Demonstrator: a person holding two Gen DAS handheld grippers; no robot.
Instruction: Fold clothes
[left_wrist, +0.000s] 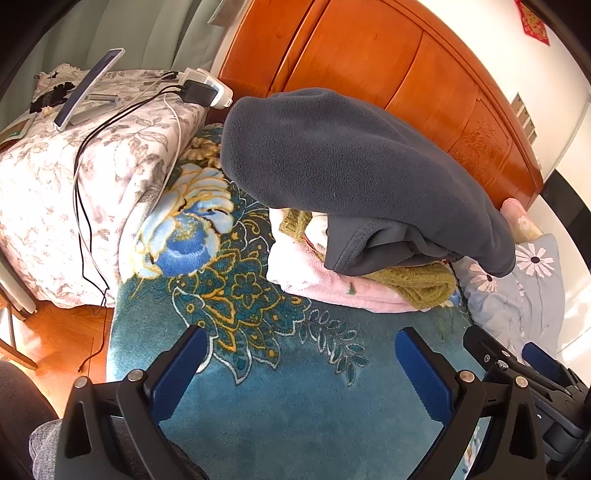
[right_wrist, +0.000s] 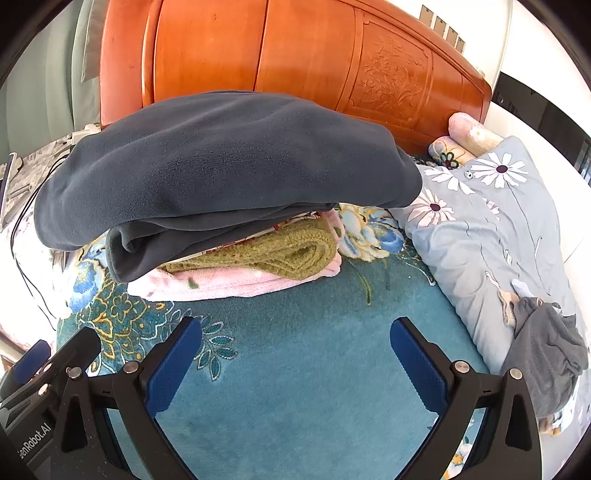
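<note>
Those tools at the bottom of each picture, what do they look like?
Each tool, left and right, has two black plastic arms with silver rivets and ribbed blue pads on the fingers' inner faces. White lettering reading "enRobot.AI" marks the left tool's body.

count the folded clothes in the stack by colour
dark grey fleece: 1, on top
olive green knit: 1, in the middle
pink fleece: 1, at the bottom
total: 3, though a thin patterned edge under the grey one may be another layer

Each black tool (left_wrist: 301, 363) (right_wrist: 295, 354) has blue ribbed pads (right_wrist: 415, 363) and silver screws.
</note>
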